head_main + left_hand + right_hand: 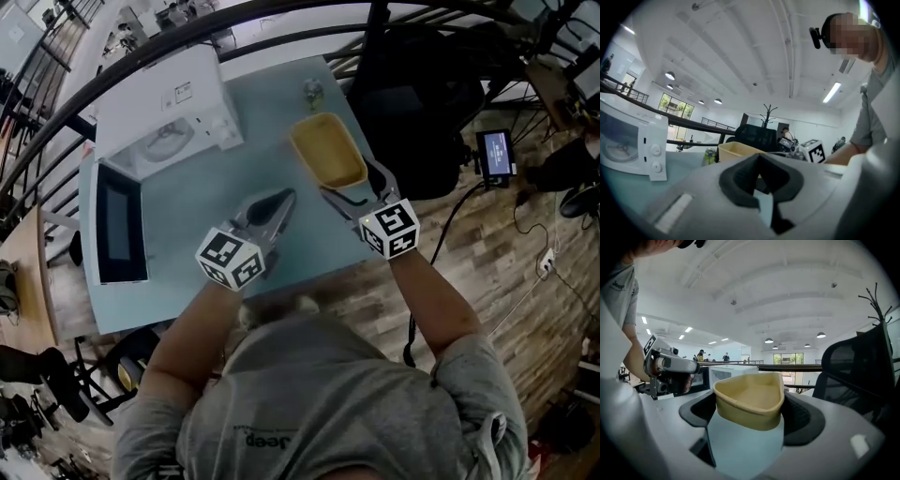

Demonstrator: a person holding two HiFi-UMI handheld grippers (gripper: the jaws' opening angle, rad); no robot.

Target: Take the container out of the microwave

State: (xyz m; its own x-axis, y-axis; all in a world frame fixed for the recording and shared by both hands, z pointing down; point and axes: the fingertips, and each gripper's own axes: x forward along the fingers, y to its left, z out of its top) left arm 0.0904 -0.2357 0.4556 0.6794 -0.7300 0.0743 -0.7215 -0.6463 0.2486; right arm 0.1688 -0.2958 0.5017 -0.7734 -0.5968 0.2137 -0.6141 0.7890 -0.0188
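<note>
Beside the microwave (169,112), over the blue table (187,202), right tongs (354,185) grip the container (328,150).

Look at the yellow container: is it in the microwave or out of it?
Out. The yellow container is clamped between the jaws of the right hand-held gripper over the table, apart from the white microwave.

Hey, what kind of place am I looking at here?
Likely an open-plan office or lab, not a kitchen: a black office chair beside the table, a curved railing behind it, and a high white ceiling with round lights.
</note>
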